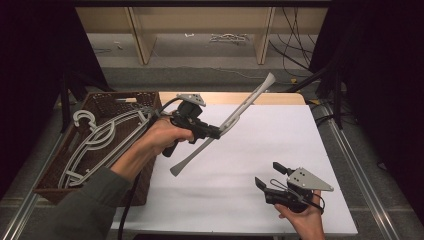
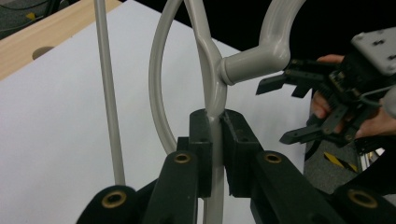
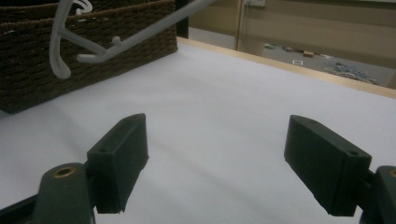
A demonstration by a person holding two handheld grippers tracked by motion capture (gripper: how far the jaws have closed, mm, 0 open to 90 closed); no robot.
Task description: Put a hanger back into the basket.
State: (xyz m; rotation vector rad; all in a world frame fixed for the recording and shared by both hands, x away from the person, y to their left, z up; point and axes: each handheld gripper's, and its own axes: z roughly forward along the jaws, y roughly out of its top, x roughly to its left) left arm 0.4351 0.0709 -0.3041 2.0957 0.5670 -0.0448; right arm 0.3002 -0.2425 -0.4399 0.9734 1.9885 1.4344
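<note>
A long grey plastic hanger [image 1: 235, 117] hangs tilted in the air above the white table [image 1: 260, 145], one end high at the back and the other low near the basket. My left gripper [image 1: 217, 132] is shut on it; in the left gripper view the jaws clamp the hanger [image 2: 208, 70] just below its neck, at the left gripper [image 2: 217, 128]. My right gripper [image 1: 268, 174] rests open near the front right edge with nothing between its fingers, as the right gripper [image 3: 215, 158] and from the other side [image 2: 273, 112]. The hanger's arm [image 3: 140, 35] crosses the upper left of the right gripper view.
A dark wicker basket [image 1: 107, 100] stands at the table's left edge with several more grey hangers [image 1: 95, 140] in it; the basket's wall [image 3: 28, 84] is far left in the right gripper view. A wooden strip [image 1: 240, 97] borders the table's back. Cables lie on the floor beyond.
</note>
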